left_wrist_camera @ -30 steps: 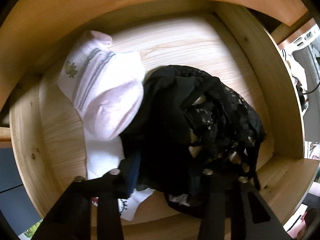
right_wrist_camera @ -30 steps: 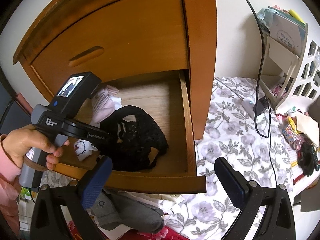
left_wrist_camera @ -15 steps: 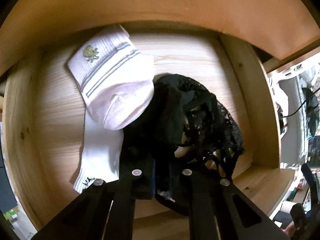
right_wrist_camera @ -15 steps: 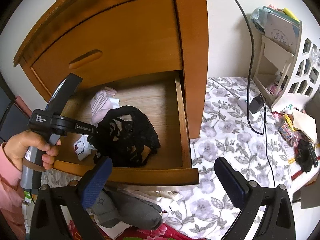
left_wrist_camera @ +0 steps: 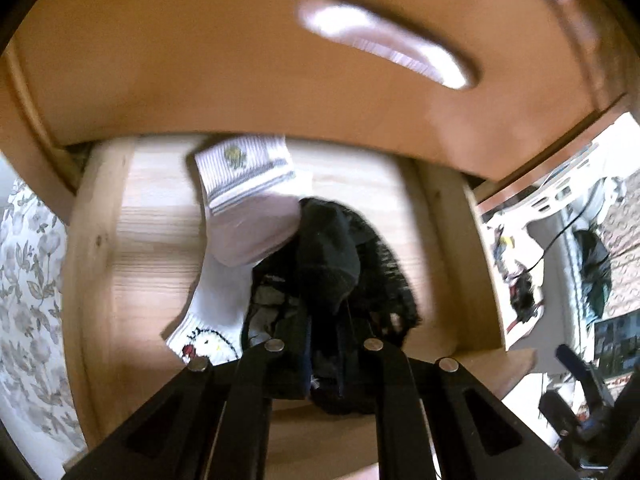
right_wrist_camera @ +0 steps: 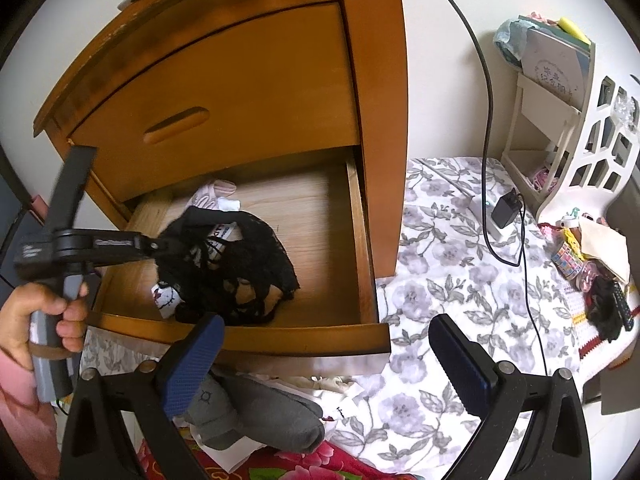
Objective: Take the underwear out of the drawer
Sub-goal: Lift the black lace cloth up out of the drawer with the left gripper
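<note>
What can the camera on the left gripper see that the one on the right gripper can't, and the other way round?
Only the left wrist view shows the striped white sock with its small emblem laid out in full, and the chicken-print sock below it.

Only the right wrist view shows the hand holding the left gripper, the open right gripper, the floral bedspread and the grey socks under the drawer.

Both show the open wooden drawer and the black lace underwear clamped in the left gripper.

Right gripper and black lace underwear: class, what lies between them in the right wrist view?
The drawer's front panel lies between the open right gripper and the black lace underwear, which the left gripper holds.
</note>
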`<act>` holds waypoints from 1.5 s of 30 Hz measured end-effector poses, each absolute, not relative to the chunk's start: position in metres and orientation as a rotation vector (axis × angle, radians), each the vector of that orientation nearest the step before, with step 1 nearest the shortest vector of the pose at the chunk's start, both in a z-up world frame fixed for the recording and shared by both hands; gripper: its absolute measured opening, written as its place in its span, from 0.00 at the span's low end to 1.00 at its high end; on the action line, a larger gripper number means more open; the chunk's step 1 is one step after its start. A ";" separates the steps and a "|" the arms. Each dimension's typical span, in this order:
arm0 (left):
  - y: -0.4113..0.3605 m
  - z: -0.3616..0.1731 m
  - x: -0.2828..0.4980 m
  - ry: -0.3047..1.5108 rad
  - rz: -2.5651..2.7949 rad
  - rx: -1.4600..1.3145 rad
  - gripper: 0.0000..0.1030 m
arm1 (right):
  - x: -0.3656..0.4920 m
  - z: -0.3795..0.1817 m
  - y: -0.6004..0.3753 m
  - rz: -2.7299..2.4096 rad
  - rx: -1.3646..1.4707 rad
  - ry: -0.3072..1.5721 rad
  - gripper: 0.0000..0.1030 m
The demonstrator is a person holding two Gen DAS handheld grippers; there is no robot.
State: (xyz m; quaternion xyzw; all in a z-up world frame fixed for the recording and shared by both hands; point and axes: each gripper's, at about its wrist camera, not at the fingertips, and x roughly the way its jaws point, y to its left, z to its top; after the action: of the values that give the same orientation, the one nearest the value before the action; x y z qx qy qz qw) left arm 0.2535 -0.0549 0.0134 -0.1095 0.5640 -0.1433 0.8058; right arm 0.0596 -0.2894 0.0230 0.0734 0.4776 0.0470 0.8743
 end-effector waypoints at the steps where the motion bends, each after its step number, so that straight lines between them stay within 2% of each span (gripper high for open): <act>1: -0.055 0.017 0.250 1.190 -0.307 -0.250 0.09 | 0.060 0.023 -0.289 0.098 0.152 0.997 1.00; 12: -0.036 0.049 0.218 1.038 -0.306 -0.332 0.09 | 0.058 0.021 -0.287 0.106 0.150 1.004 1.00; 27: -0.026 0.065 0.208 0.954 -0.335 -0.378 0.09 | 0.071 0.002 -0.288 0.108 0.143 1.041 1.00; 45: -0.006 0.178 0.142 0.649 -0.403 -0.379 0.09 | 0.053 0.025 -0.284 0.111 0.144 0.999 1.00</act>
State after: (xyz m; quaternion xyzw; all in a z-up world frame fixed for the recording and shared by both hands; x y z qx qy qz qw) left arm 0.1422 -0.0058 0.1775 -0.1836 0.3148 -0.1952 0.9105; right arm 0.0528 -0.2838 0.0252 0.0691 0.4784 0.0532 0.8738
